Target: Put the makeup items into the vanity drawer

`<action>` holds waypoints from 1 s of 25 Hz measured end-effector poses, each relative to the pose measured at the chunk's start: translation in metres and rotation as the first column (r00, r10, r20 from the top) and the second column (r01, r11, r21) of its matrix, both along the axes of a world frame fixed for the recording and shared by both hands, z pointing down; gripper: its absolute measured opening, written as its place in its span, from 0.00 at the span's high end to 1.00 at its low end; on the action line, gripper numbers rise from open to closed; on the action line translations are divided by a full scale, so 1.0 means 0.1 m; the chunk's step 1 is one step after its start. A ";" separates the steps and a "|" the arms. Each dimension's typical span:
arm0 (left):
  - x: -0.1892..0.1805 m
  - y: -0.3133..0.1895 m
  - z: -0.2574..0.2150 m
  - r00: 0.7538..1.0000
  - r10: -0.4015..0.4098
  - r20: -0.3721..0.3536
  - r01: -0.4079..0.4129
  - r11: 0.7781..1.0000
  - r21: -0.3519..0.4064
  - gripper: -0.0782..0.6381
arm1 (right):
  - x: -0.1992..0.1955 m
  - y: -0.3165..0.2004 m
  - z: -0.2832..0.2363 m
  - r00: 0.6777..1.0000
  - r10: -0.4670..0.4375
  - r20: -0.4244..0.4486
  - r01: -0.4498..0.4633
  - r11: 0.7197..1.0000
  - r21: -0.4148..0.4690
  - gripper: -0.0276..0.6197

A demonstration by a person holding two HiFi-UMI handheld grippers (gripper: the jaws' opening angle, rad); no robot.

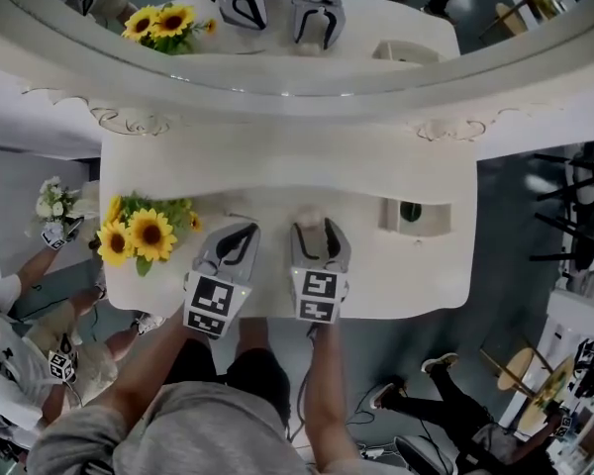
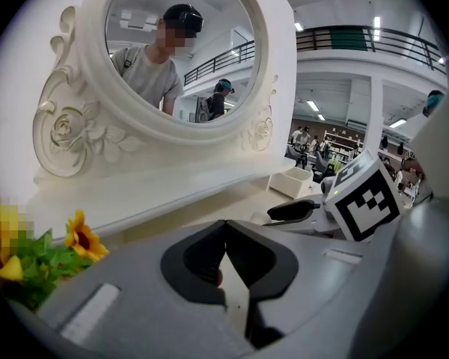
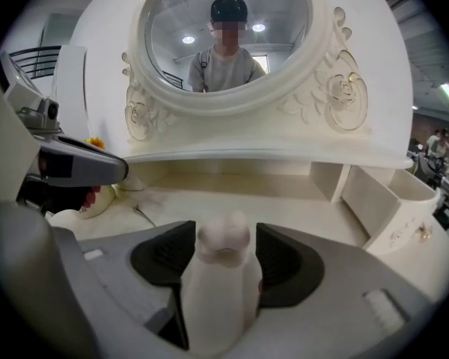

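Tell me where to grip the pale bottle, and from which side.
Take the pale bottle by its wider body, below the rounded cap, coming from the front edge of the vanity: it stands upright, and the right hand-held gripper straddles it there.

White vanity table, sunflowers, open drawer

No legible text, label, brand or number is found in any view. Only black-and-white square coded markers appear, on the left gripper's cube and the right gripper's cube.
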State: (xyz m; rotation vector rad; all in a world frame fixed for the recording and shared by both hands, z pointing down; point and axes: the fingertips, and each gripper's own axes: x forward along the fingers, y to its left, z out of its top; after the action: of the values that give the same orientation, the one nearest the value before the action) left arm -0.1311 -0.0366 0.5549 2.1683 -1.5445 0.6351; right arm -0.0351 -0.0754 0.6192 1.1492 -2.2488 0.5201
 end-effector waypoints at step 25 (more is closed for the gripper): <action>0.15 -0.20 -0.23 0.999 0.038 0.013 -0.039 0.998 0.042 0.88 | 0.13 -0.07 -0.27 1.000 -0.012 -0.003 0.012 0.999 0.051 0.64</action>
State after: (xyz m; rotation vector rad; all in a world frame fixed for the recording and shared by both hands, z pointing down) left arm -0.1157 -0.0565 0.5324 2.2341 -1.5387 0.6343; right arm -0.0220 -0.0829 0.5925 1.1599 -2.2770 0.4584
